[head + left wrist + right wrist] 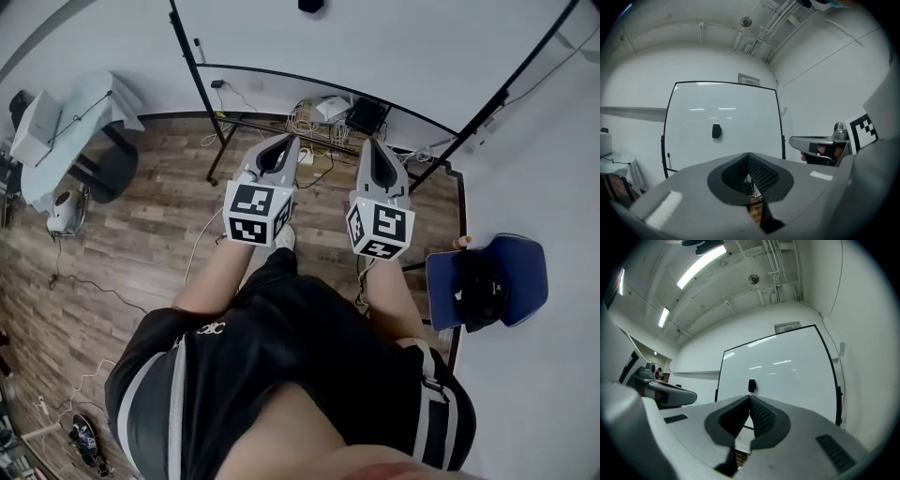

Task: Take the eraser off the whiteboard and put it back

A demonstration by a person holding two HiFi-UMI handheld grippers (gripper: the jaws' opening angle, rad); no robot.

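A small black eraser [716, 131] clings to the white whiteboard [740, 108] a little left of its middle; it also shows as the eraser [752, 386] in the right gripper view and the eraser [310, 6] at the head view's top edge. Both grippers are held side by side, pointing level at the board from a distance. The left gripper [748, 154] is shut with nothing in it, and so is the right gripper [750, 397]. In the head view the left gripper [284, 141] and right gripper [368, 142] hover over the board's stand.
The whiteboard stands on a black frame [192, 66] with a tangle of cables [328, 117] on the wooden floor beneath. A blue chair [487, 281] sits at the right, a cloth-covered table [75, 122] at the left. A marker [668, 157] hangs at the board's left edge.
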